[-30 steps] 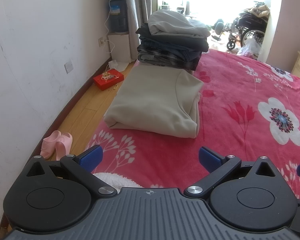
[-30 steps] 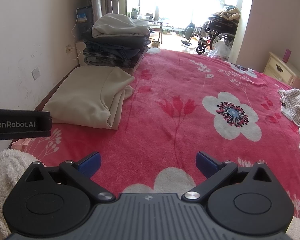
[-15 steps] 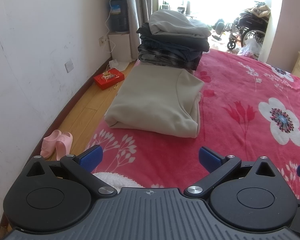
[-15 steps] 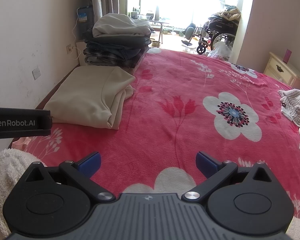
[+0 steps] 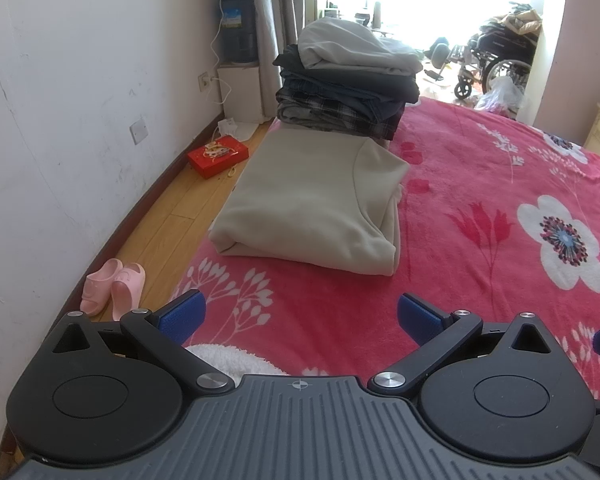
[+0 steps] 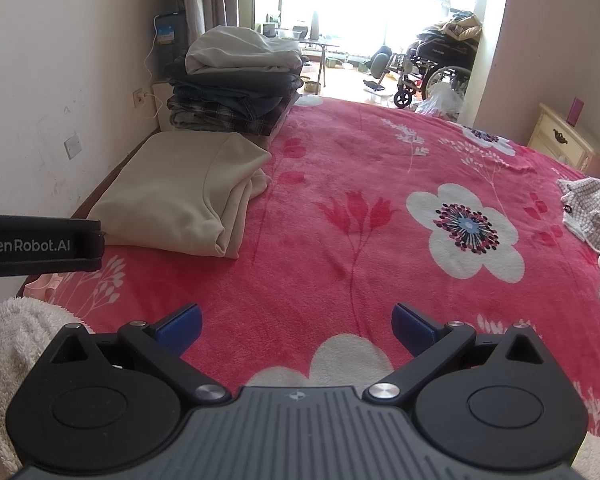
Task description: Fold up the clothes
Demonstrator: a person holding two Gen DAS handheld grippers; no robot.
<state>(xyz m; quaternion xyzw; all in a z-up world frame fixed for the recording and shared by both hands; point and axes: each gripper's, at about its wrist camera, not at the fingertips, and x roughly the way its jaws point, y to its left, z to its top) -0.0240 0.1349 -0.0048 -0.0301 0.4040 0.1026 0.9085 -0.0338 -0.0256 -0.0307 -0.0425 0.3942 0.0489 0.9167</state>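
Note:
A folded beige garment (image 5: 308, 200) (image 6: 180, 192) lies on the red flowered bedspread (image 5: 480, 208) (image 6: 360, 208) near its left edge. Behind it rises a stack of folded clothes (image 5: 348, 80) (image 6: 236, 80), grey on top and dark and plaid below. Unfolded checked and white clothes (image 6: 592, 216) lie at the bed's right edge. My left gripper (image 5: 298, 316) is open above the bed, well short of the beige garment, nothing between its blue pads. My right gripper (image 6: 296, 322) is also open and empty over the bedspread. A white fluffy cloth (image 6: 16, 340) (image 5: 228, 358) sits below the grippers.
Left of the bed is a wooden floor with pink slippers (image 5: 112, 290), a red box (image 5: 218, 156) and a white wall. A water dispenser (image 5: 238, 28) stands in the corner. A wheelchair (image 6: 436, 68) is beyond the bed, and a cream nightstand (image 6: 568, 142) at right.
Both views have shifted very slightly; the grippers stay open and nothing on the bed has moved.

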